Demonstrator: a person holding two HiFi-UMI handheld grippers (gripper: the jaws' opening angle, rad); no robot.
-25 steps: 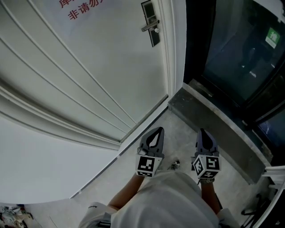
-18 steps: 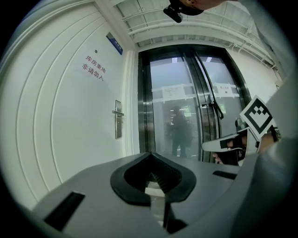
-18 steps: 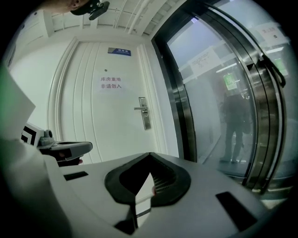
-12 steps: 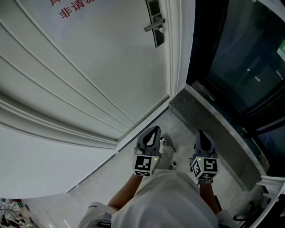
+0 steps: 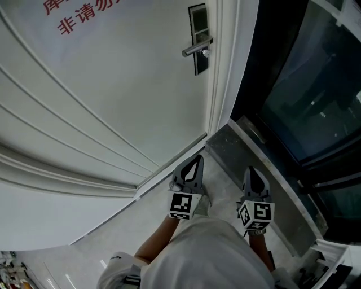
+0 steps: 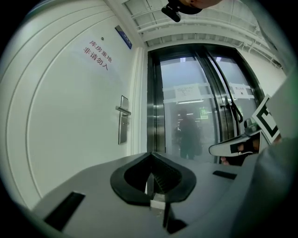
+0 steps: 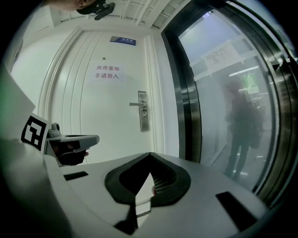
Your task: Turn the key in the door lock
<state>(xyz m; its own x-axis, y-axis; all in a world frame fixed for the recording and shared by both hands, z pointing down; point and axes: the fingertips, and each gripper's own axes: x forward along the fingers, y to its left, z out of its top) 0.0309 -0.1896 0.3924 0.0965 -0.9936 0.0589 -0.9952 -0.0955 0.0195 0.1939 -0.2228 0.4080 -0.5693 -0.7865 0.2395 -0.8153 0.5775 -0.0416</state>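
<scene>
A white door carries a dark lock plate (image 5: 198, 39) with a metal lever handle (image 5: 196, 49) near its right edge. Just under the lever sits a small round part (image 5: 206, 53), too small to tell whether it is a key. My left gripper (image 5: 194, 161) and right gripper (image 5: 250, 172) are held side by side low in the head view, well short of the lock. Both are shut with nothing in them. The lock plate (image 6: 123, 120) shows ahead in the left gripper view, and the plate (image 7: 143, 111) again in the right gripper view.
Right of the door stands a dark metal frame with glass doors (image 5: 316, 84). A grey stone threshold (image 5: 259, 163) lies on the floor ahead. Red characters (image 5: 84, 14) are printed on the door. A person's figure (image 7: 242, 130) shows dimly behind the glass.
Both grippers have moved forward together toward the door and threshold. The lock has come lower and larger in the head view. A shoe seen between the grippers earlier is gone from sight.
</scene>
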